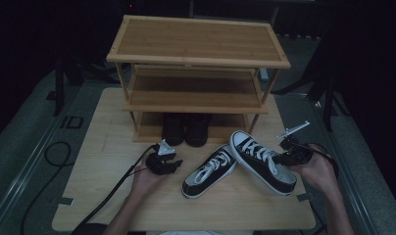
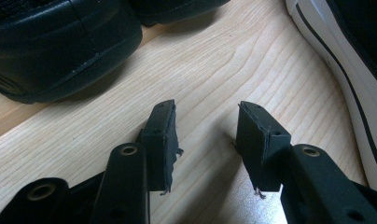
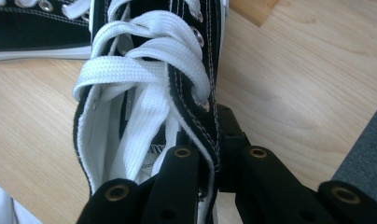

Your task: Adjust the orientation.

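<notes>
The left tool (image 1: 167,159) sits just left of centre in the high view, its hand (image 1: 146,180) behind it, forearm rising from the bottom edge. Its jaws stand apart with nothing between them. The right tool (image 1: 290,152), at the right of the frame, is clamped tight, its hand (image 1: 317,171) curled around it.

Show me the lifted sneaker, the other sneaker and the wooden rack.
lifted sneaker (image 1: 264,164), high view, on its laces
other sneaker (image 1: 208,172), high view, on its laced middle
rack (image 1: 198,39), high view, on its top shelf
</notes>
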Demonstrator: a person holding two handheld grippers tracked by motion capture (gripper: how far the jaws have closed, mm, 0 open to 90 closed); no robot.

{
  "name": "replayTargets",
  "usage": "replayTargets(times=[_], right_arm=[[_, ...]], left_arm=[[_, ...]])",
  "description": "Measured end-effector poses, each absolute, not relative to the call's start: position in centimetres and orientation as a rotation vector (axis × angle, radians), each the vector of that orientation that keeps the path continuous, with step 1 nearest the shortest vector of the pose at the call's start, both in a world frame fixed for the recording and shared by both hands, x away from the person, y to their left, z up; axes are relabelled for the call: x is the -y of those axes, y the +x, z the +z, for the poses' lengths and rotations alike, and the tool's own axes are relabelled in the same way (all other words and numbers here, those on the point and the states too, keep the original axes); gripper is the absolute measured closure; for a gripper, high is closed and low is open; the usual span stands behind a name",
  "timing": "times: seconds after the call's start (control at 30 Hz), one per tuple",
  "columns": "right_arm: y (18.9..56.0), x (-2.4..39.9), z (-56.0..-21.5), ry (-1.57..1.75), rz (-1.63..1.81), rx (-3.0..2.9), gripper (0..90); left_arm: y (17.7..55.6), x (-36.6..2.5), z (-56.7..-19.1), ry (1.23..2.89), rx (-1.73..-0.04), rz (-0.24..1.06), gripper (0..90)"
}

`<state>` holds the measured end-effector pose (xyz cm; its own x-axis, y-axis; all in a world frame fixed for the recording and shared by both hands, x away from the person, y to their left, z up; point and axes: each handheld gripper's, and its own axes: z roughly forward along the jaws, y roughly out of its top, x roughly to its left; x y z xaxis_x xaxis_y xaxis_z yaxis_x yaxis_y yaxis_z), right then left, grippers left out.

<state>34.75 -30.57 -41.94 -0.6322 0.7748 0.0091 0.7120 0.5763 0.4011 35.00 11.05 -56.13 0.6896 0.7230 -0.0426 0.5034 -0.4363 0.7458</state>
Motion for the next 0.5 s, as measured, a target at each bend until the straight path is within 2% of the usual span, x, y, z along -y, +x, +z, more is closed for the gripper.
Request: replayTargets(times=[0.5], right_arm=[[36.0, 29.0, -40.8, 1.185, 0.567, -2.657, 88.6]], left_arm=[[35.0, -11.0, -56.2, 2.128, -0.933, 0.367, 58.0]])
